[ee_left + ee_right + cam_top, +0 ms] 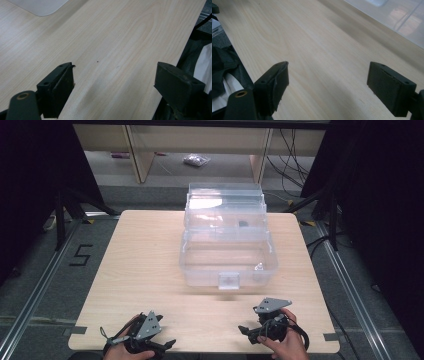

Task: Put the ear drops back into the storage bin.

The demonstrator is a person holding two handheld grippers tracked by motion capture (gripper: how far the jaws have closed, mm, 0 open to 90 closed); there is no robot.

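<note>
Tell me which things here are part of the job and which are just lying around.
Part of the job:
- clear plastic box on the table, lid raised
- small latch tab on its front
- left gripper, open
- right gripper, open

Lying about:
- plastic bag on the floor behind
- cables on the floor
- taped number 5 on the floor

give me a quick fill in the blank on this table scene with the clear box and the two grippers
1. The clear plastic box stands on the wooden table with its lid ____.
2. The left gripper has its jaws ____, with nothing between them.
3. The right gripper is over bare ____.
4. Both grippers are near the table's ____ edge, apart from the box.

Missing words: open; open; table; near
</note>
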